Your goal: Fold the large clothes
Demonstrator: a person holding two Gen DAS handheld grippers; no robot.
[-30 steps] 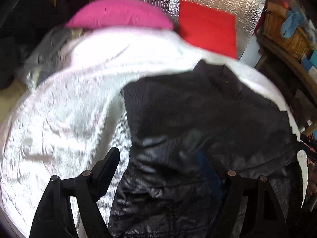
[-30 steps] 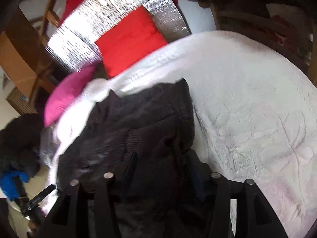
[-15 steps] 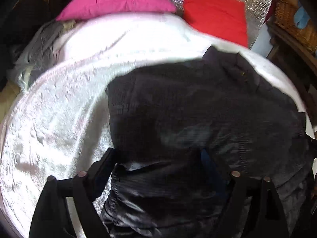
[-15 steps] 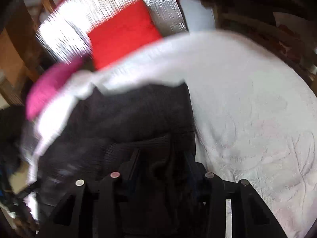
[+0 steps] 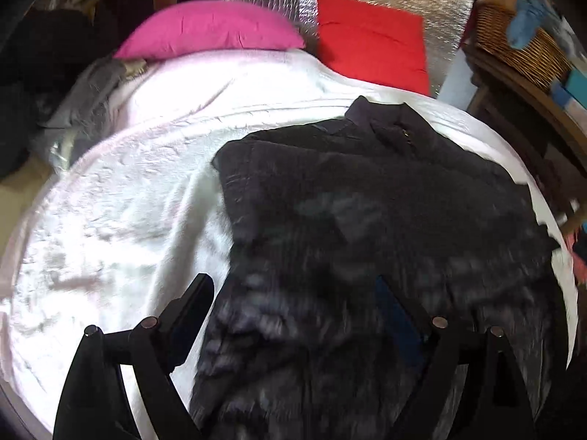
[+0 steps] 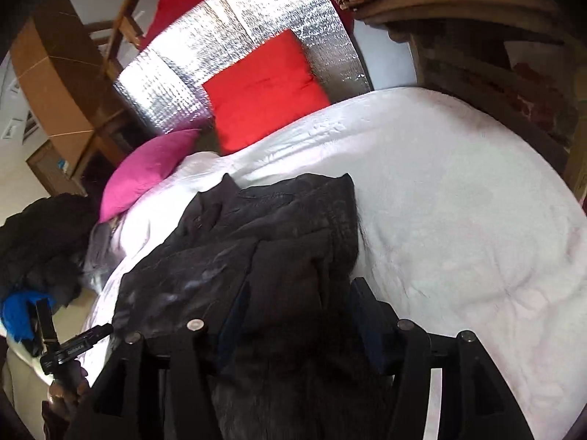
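Since a second ago, both claws have drawn back toward you and the dark jacket [image 5: 367,220] has settled flatter on the bed [image 5: 121,220]; its folded near-left panel now lies further from the pink pillow [image 5: 209,29].

Left claw [image 5: 293,311]: fingers spread wide, one finger over bare white cover, the other over jacket cloth. Fabric passes between them, but you cannot tell whether any of it is gripped; it reads as open and hovering over the hem.

Right claw [image 6: 293,315]: fingers closer together, with a bunched ridge of the jacket [image 6: 271,249] filling the gap. It looks like a pinch on the cloth, though the contact itself is hidden by the fold.

Location: jacket lies on the white bed, collar end toward the red cushion [image 5: 370,40], hem toward you, right edge near the bed's side by the wicker basket [image 5: 521,36].

Step, as judged: mid-fold, lengthwise halves brought over, layers still lumpy.

Next move, as judged: take the hem corner with your left claw to match the right, keep both at even height, then carry the hem toward the collar in one sweep. Watch that the slick lining does not slide out of the pinch.
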